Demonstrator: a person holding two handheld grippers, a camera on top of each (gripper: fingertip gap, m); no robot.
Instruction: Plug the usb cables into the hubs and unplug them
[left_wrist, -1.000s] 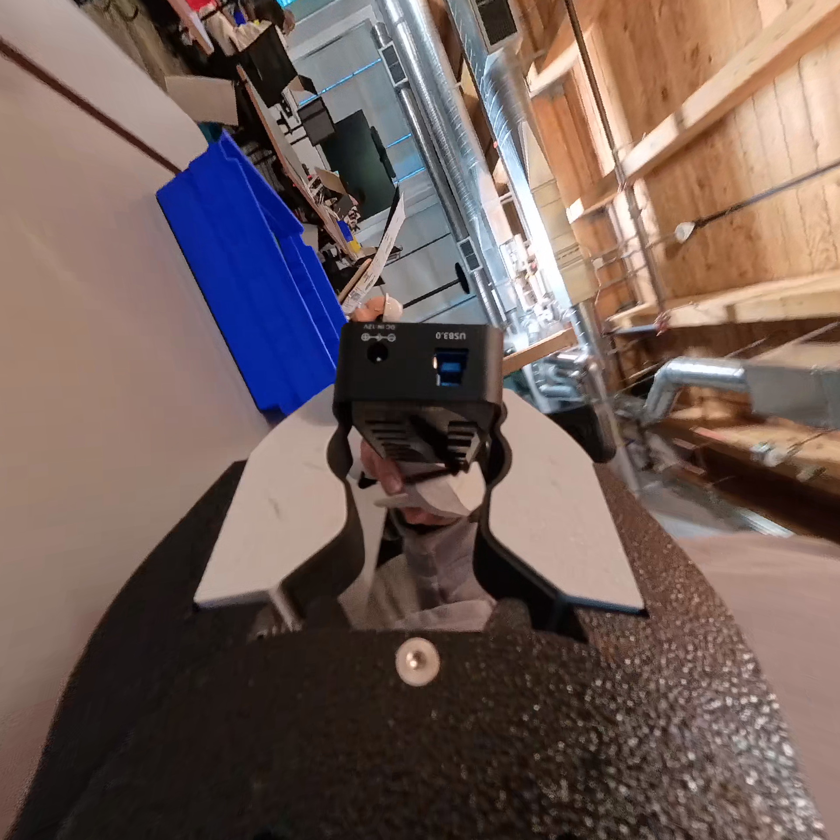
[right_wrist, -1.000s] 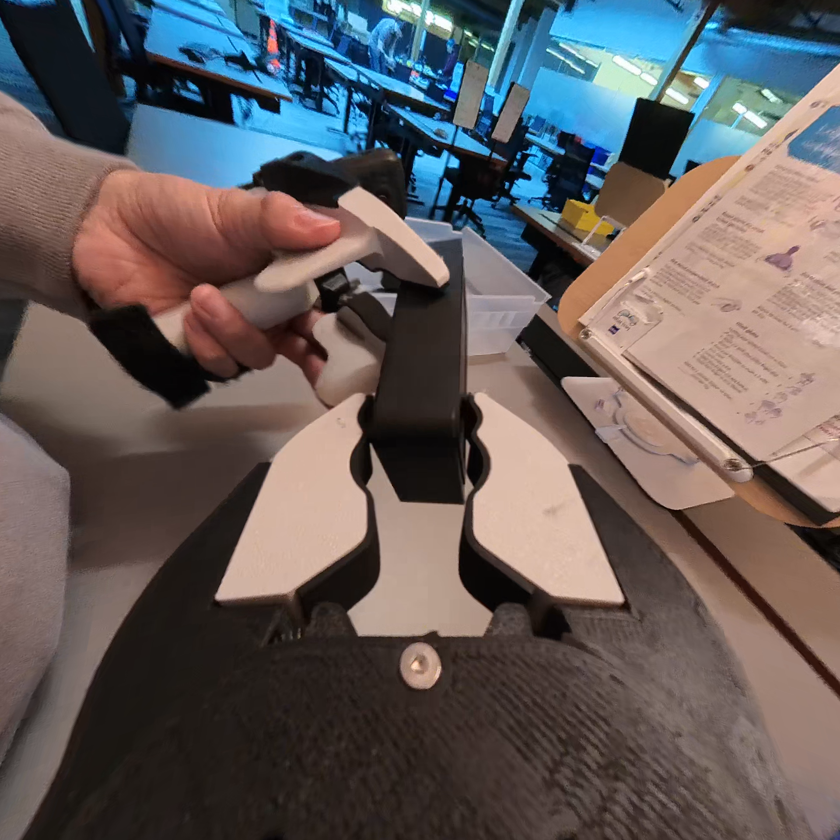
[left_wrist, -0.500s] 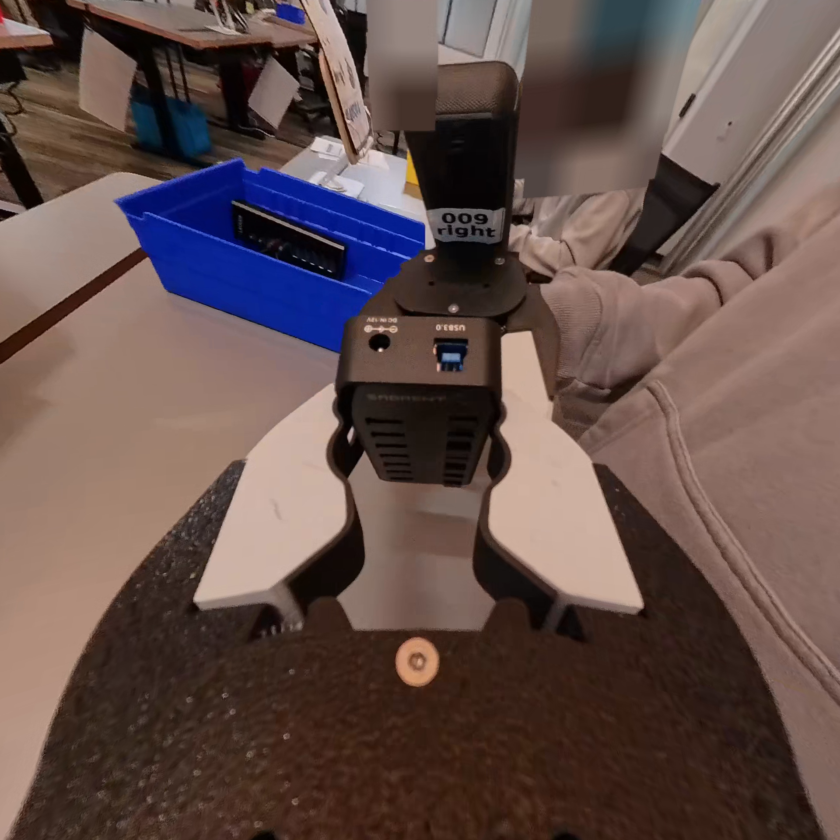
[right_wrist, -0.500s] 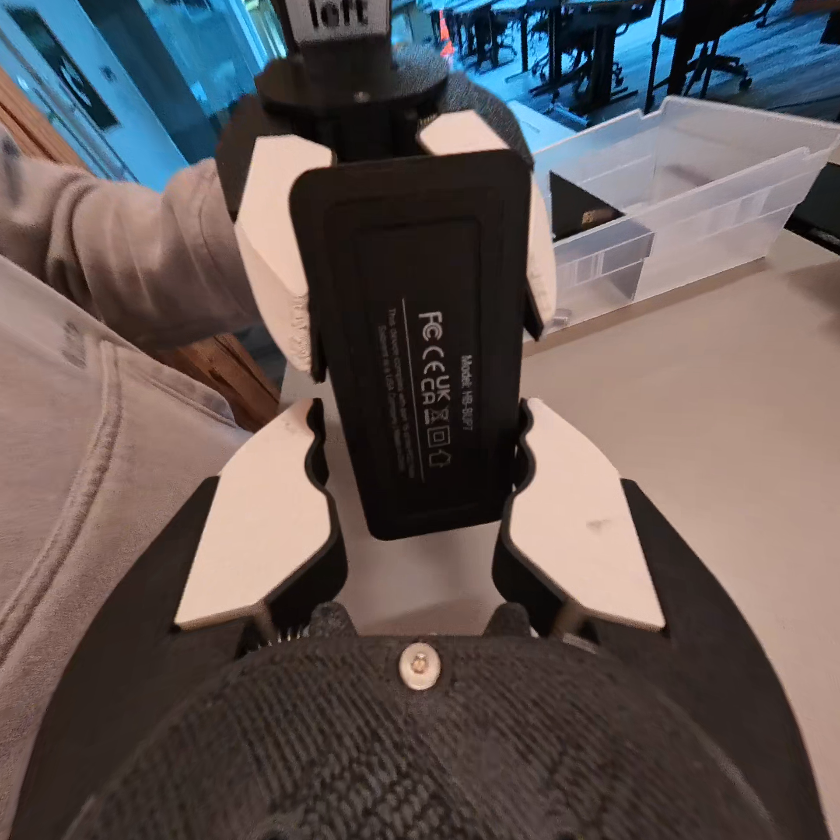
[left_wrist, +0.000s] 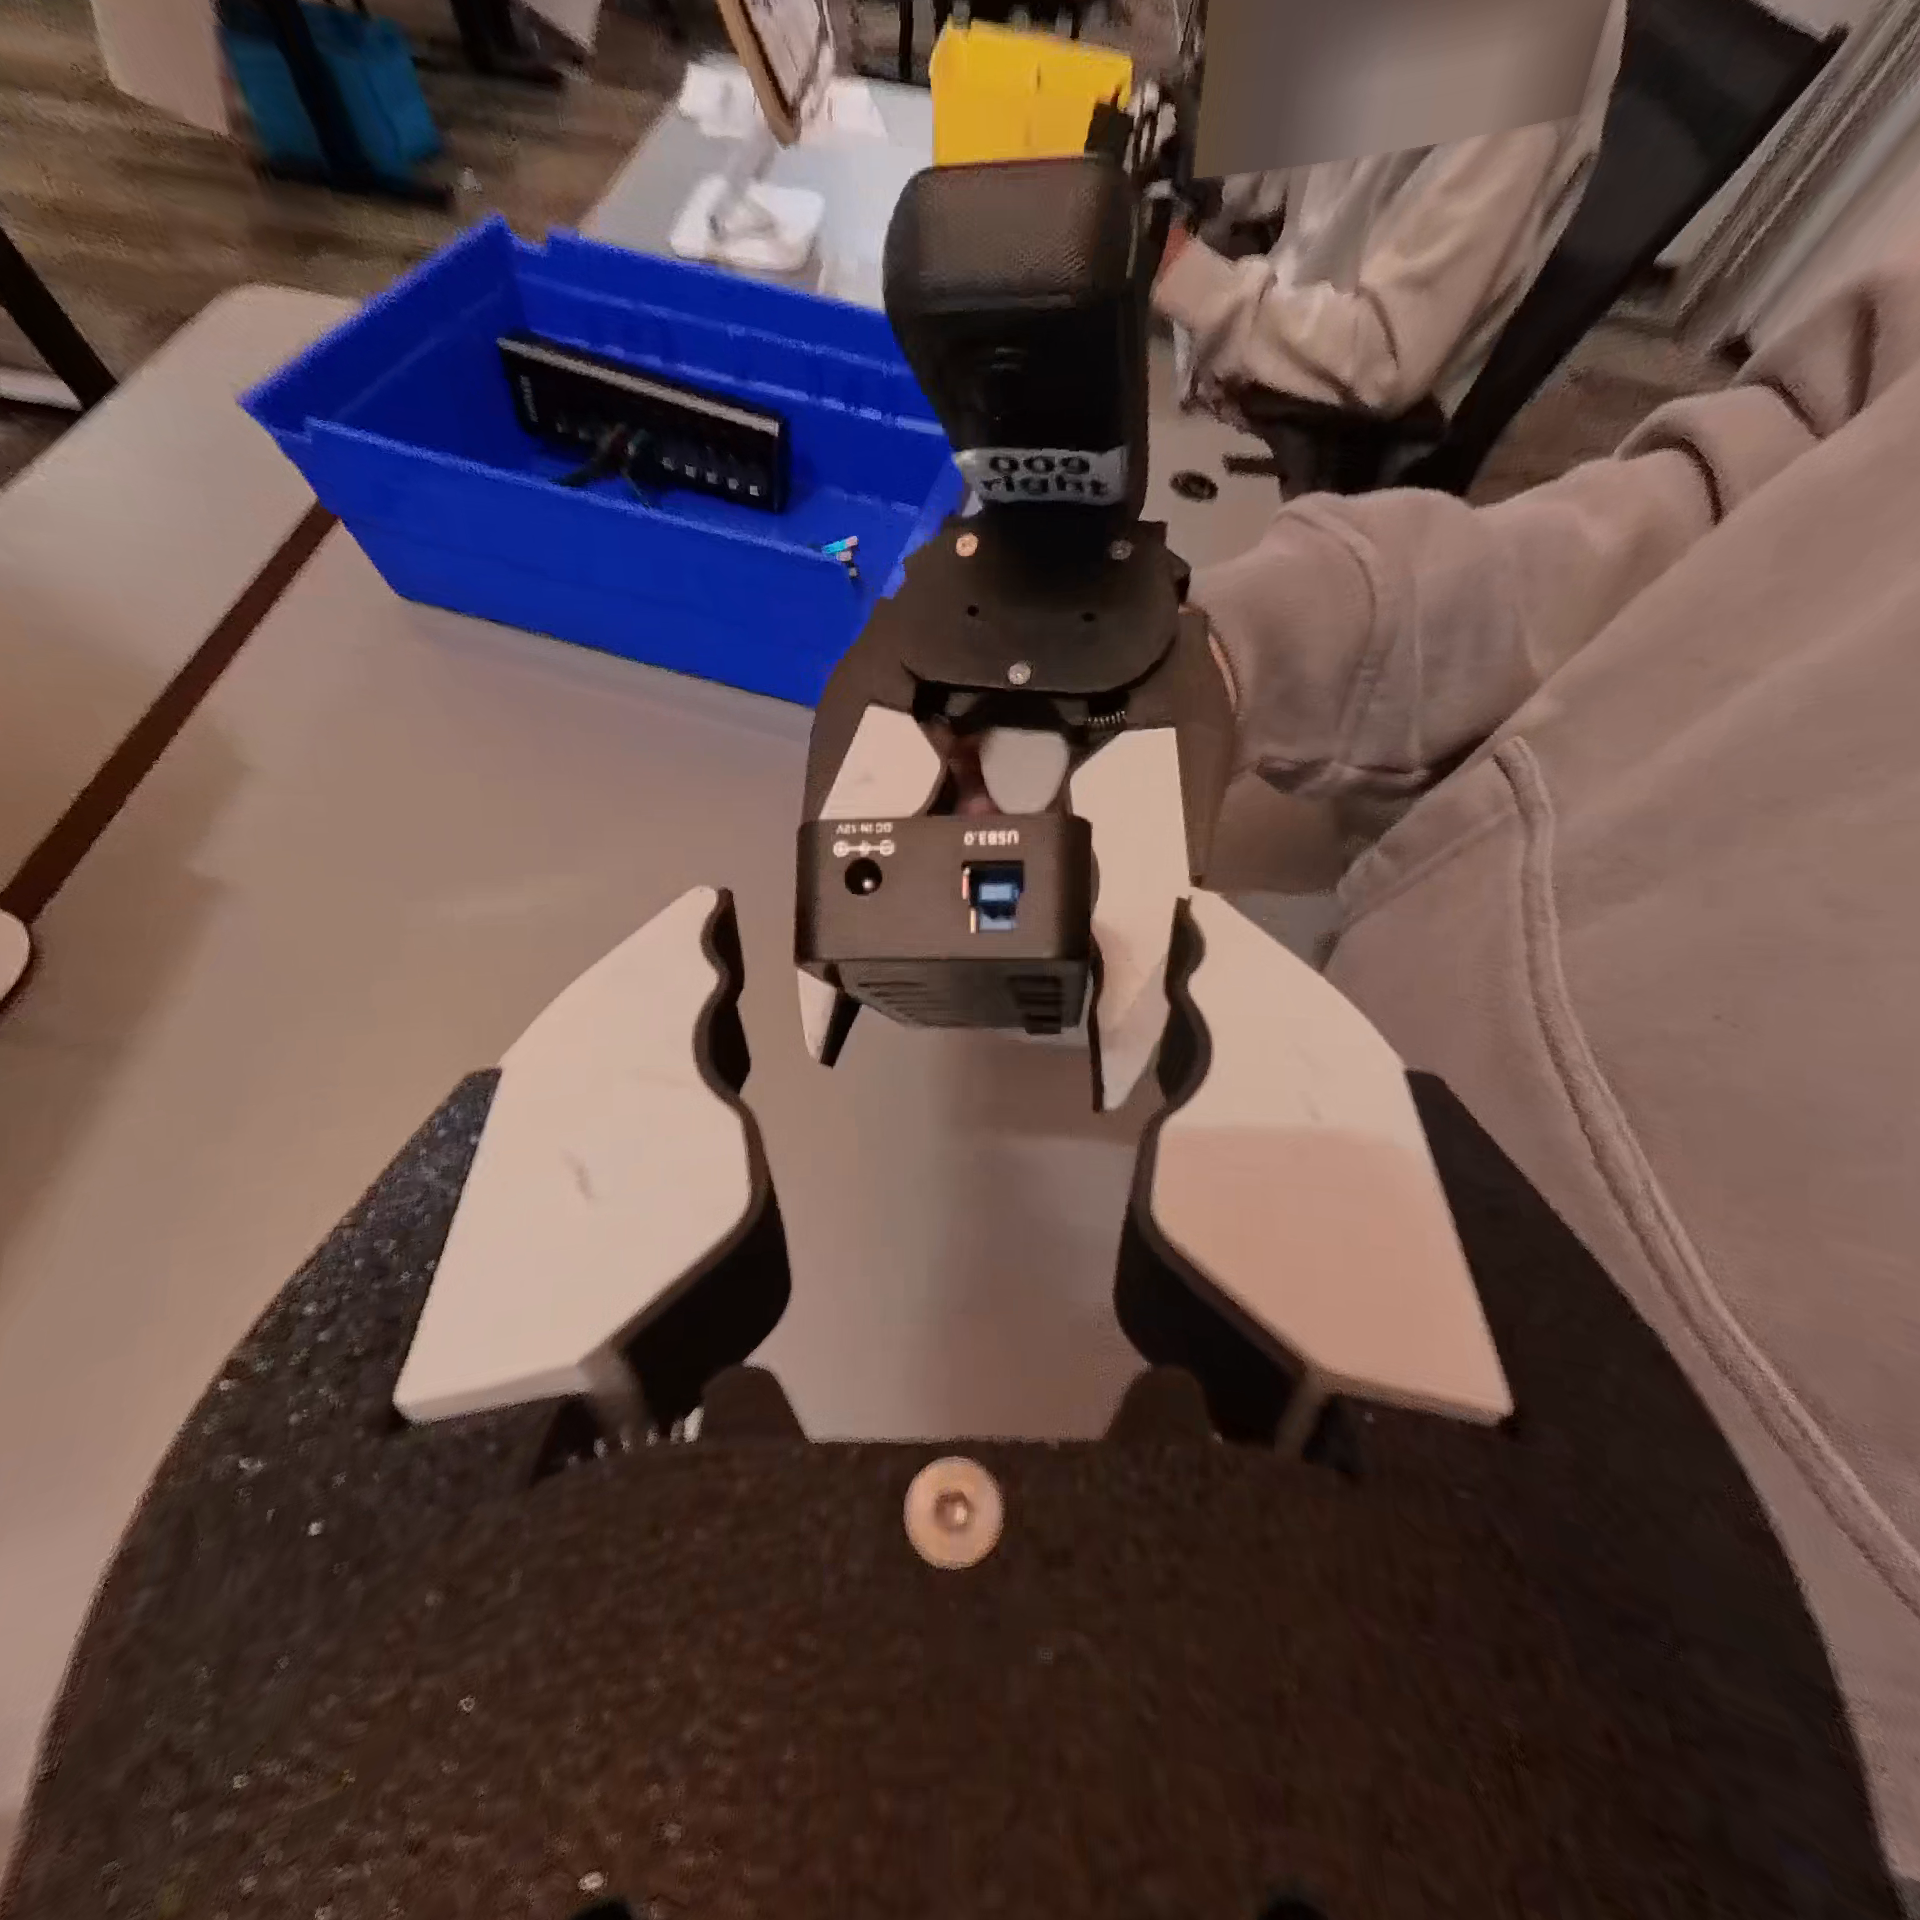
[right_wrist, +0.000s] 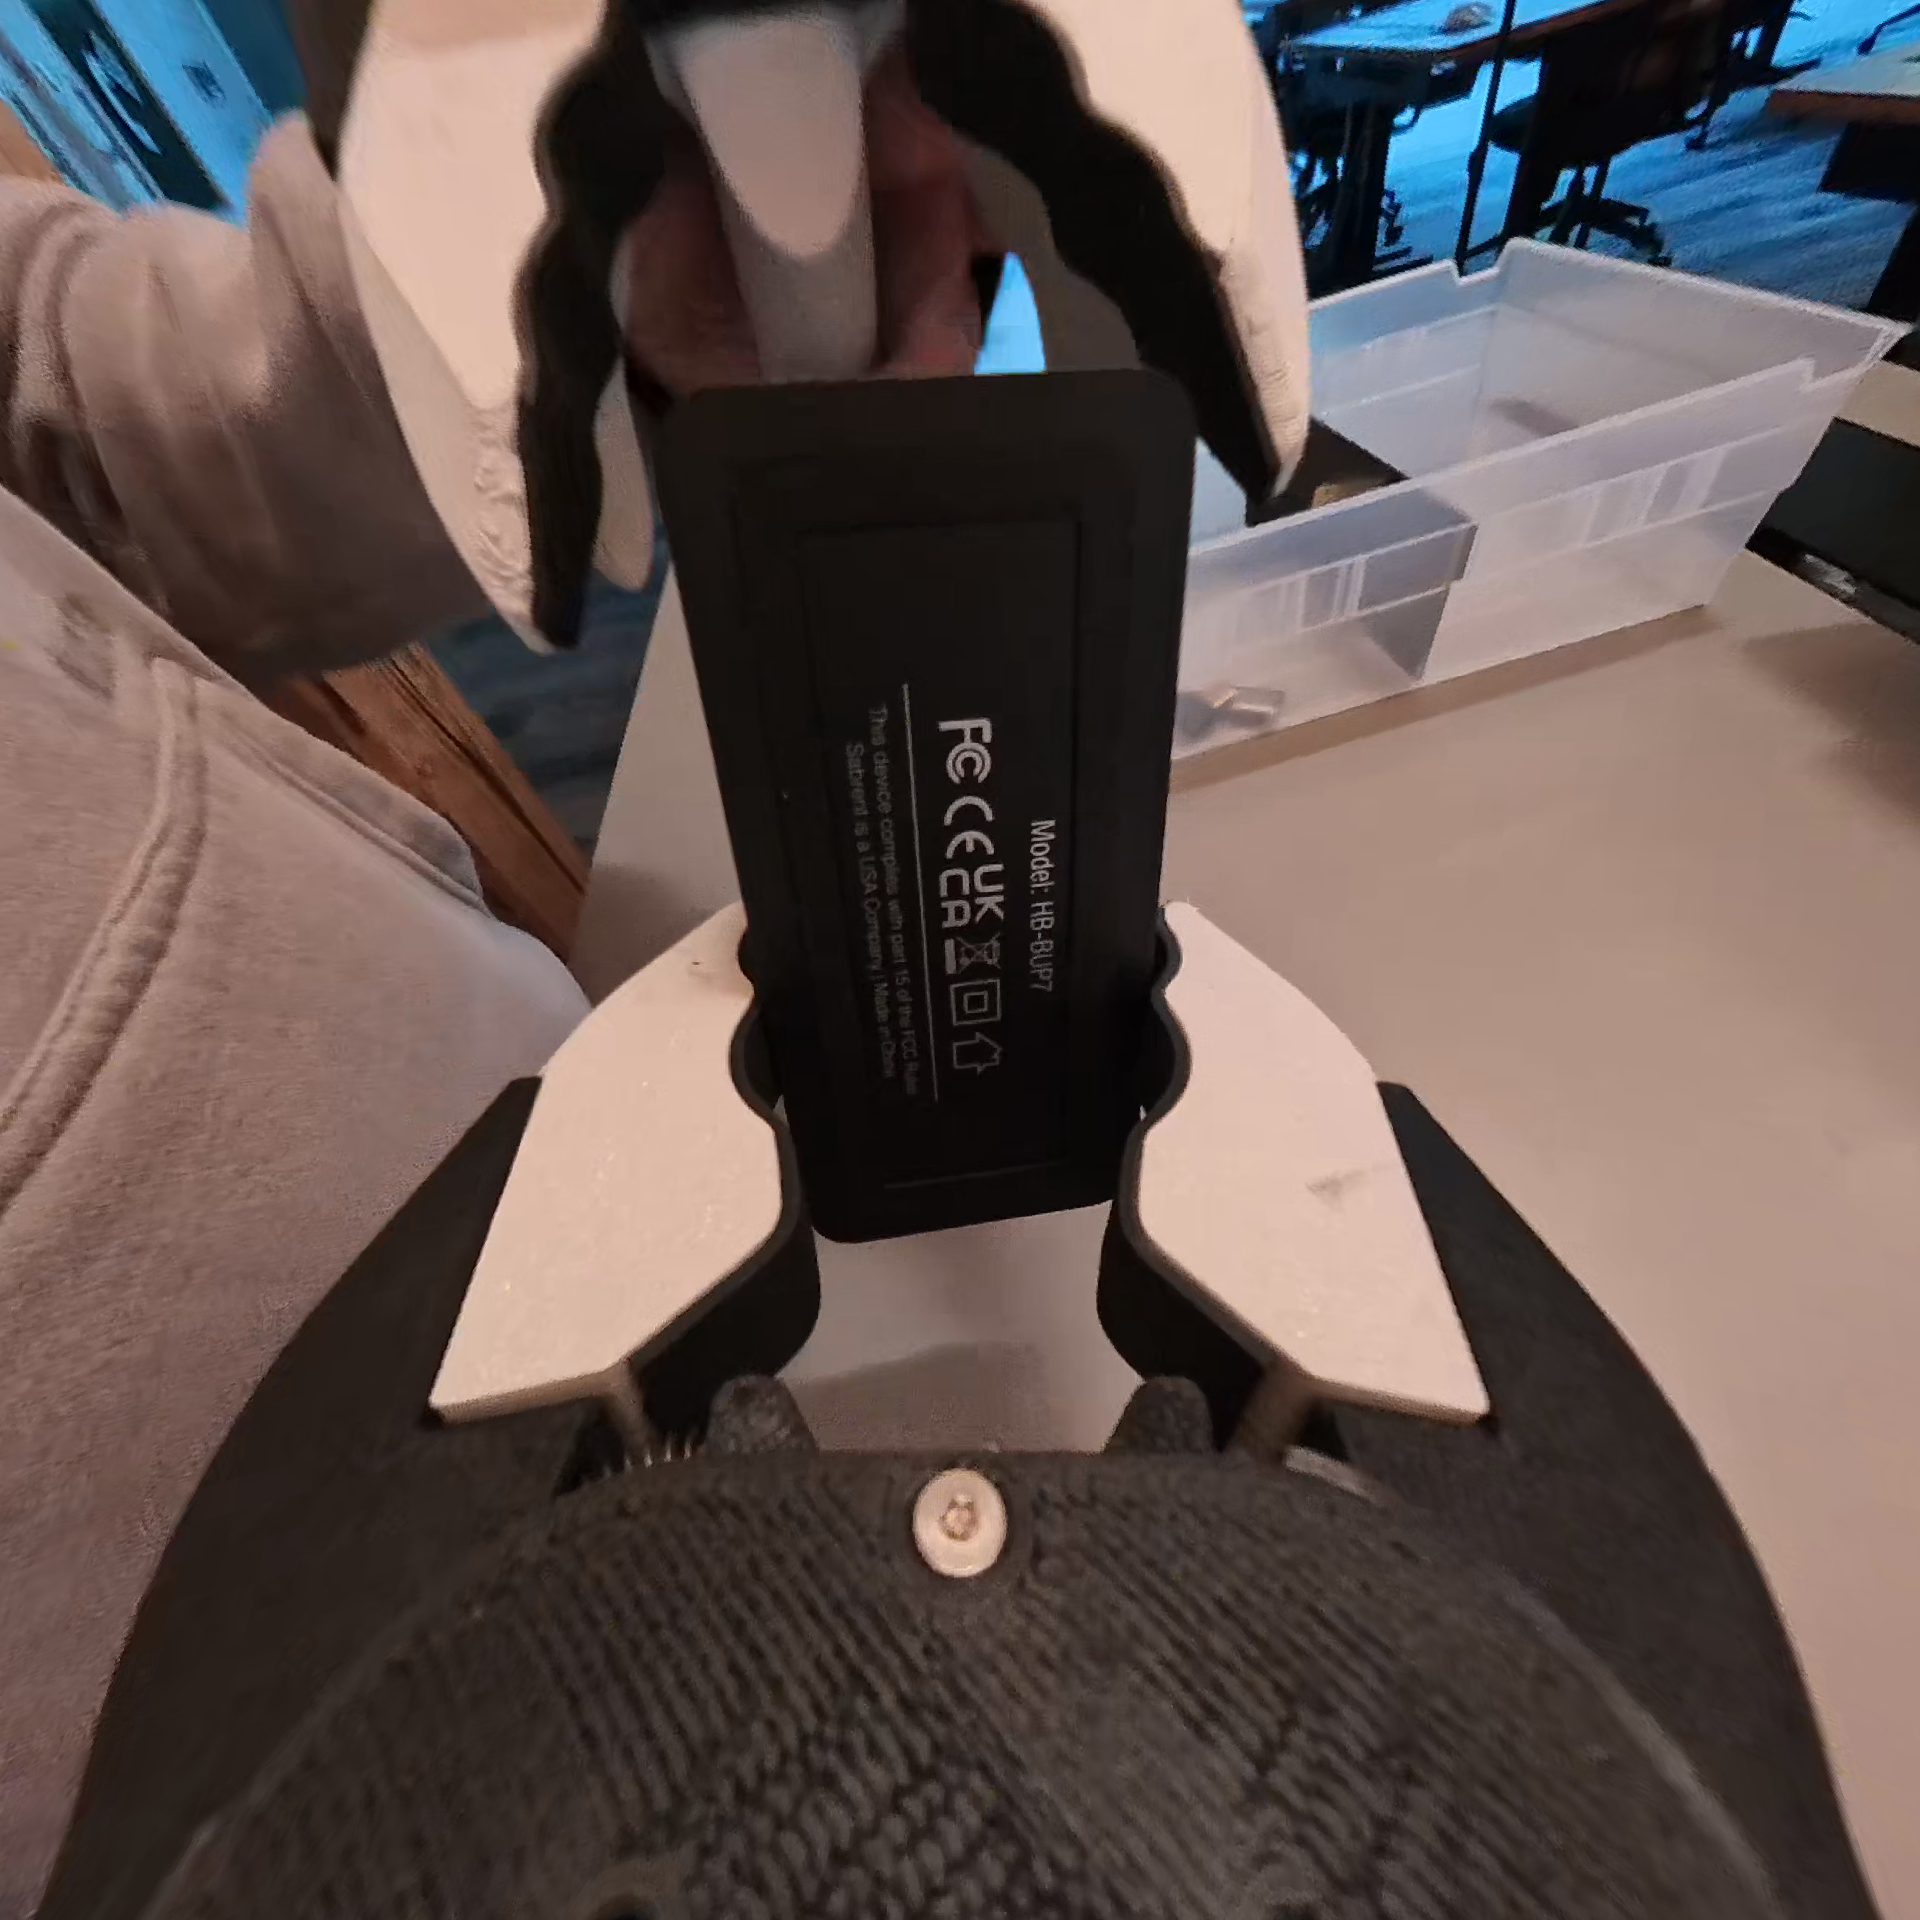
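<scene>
A black USB hub (right_wrist: 956, 790) is held above the table, label side towards the right wrist camera. My right gripper (right_wrist: 956, 935) is shut on its near end. In the left wrist view the hub's port end (left_wrist: 940, 894) faces me, with the right gripper (left_wrist: 971, 1039) gripping it from the far side. My left gripper (left_wrist: 951, 930) is open, its fingers spread to either side of the hub's end and not touching it. It shows open at the top of the right wrist view (right_wrist: 883, 343). No cable is plugged into this hub.
A blue bin (left_wrist: 623, 592) at the back left holds a second black hub (left_wrist: 644, 426) with cables. A clear plastic bin (right_wrist: 1558, 468) stands on the table (right_wrist: 1558, 935) to the right. A person's grey sleeve (left_wrist: 1455, 623) and sweatshirt fill the right side.
The left gripper has opened, let go of the hub and drawn back a little. The right gripper has closed on the hub's other end and now holds it alone.
</scene>
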